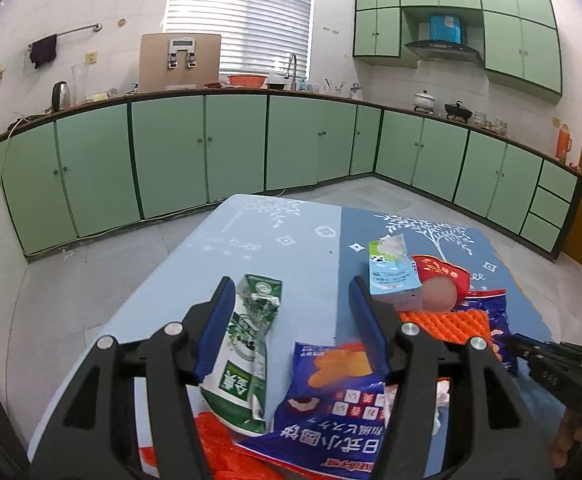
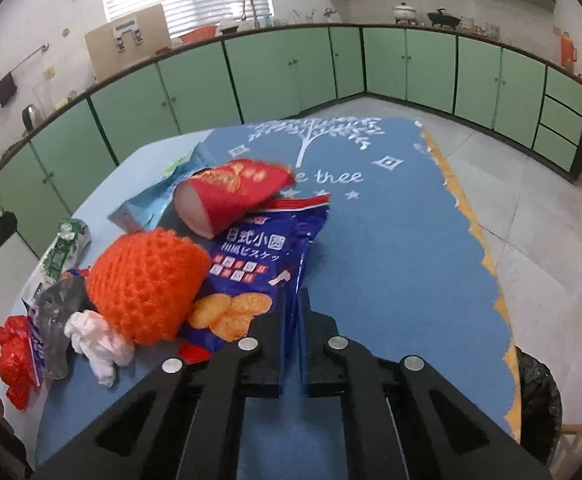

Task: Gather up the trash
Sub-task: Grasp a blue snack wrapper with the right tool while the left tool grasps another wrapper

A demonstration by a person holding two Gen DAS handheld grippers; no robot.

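Trash lies heaped on a blue table mat (image 2: 391,240). My right gripper (image 2: 294,312) is shut on the near edge of a blue biscuit bag (image 2: 259,248), which runs down between its pads. On the bag rest an orange foam net (image 2: 147,284) and a tipped red paper cup (image 2: 235,192). My left gripper (image 1: 291,282) is open above the pile with nothing between its pads. A flattened green milk carton (image 1: 247,344) lies under its left finger (image 1: 221,316). The biscuit bag (image 1: 331,408) lies below it, and a blue milk carton (image 1: 391,272) stands by its right finger.
A white tissue (image 2: 95,340), a silvery wrapper (image 2: 55,320) and red plastic (image 2: 15,356) lie at the pile's near left. A black-lined bin (image 2: 539,400) stands past the table's right edge. Green cabinets (image 1: 171,152) line the walls beyond.
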